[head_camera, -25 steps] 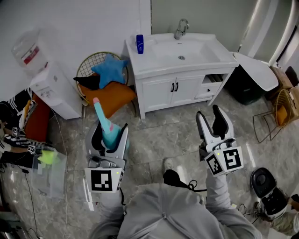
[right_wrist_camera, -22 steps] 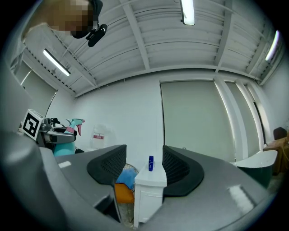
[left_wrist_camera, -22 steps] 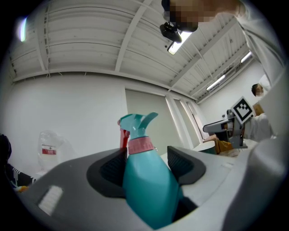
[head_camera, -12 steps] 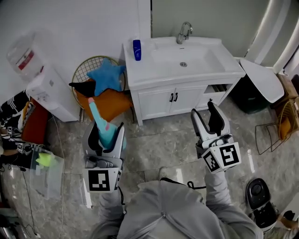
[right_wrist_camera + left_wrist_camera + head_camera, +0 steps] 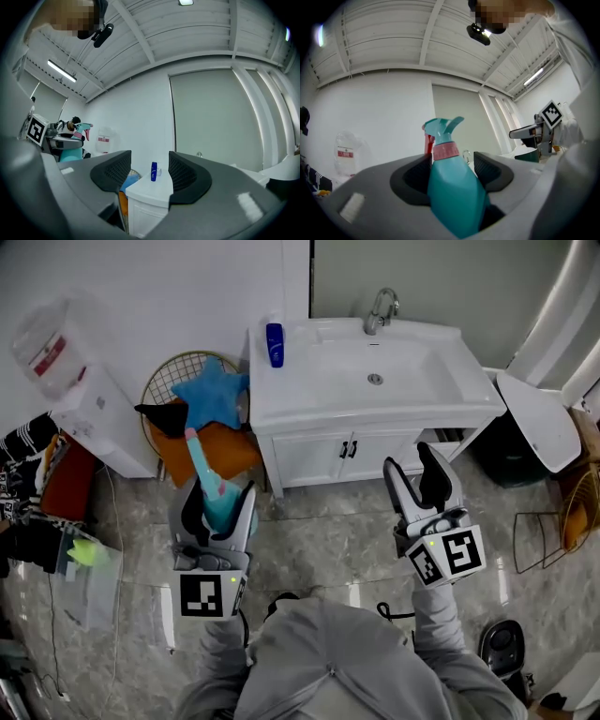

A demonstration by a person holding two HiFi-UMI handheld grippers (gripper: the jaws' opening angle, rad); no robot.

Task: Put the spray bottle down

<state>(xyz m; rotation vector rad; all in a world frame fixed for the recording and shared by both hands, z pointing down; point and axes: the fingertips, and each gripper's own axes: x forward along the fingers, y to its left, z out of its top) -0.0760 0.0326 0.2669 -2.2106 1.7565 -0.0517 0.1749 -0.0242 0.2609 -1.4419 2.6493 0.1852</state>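
1. Here, a teal spray bottle (image 5: 210, 491) is held off the floor in front of the washstand (image 5: 309, 395), toward its left end. The body is clamped between the jaws of the left gripper (image 5: 220, 495), and the pink-collared nozzle stands clear of them.
2. The right gripper (image 5: 410, 459) is held before the washstand's right half, its jaws spread wide with nothing between them.
3. A small blue bottle (image 5: 274, 343) is seen on the washstand's back left corner.
4. A wire chair (image 5: 164, 381) with a blue star cushion (image 5: 214, 395) is set just left of the washstand.
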